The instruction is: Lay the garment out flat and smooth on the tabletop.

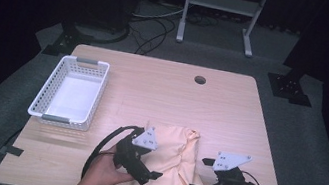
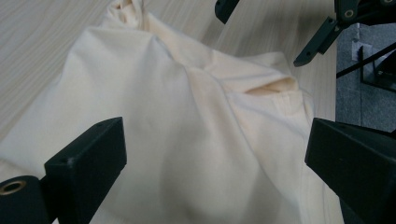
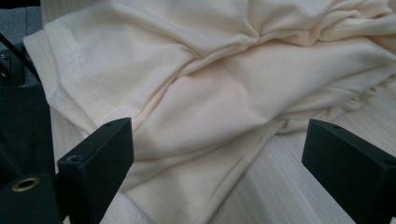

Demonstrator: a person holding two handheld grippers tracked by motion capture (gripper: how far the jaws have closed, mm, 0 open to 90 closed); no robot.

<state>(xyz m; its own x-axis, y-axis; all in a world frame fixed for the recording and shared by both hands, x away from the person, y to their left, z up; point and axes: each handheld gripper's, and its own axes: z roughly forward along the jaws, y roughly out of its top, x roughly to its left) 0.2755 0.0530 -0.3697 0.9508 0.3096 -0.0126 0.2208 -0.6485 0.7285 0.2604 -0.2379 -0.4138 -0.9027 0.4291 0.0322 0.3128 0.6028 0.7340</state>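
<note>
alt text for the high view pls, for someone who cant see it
A person's two hands hold the left gripper and right gripper, both open, over a crumpled cream cloth at the near edge of a wooden table. An empty white basket sits on the table's left side.

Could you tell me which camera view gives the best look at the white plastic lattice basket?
The high view: the white plastic lattice basket sits whole at the wooden table's left edge, with nothing visible inside. The two gripper views look instead at the cream fabric garment.
</note>
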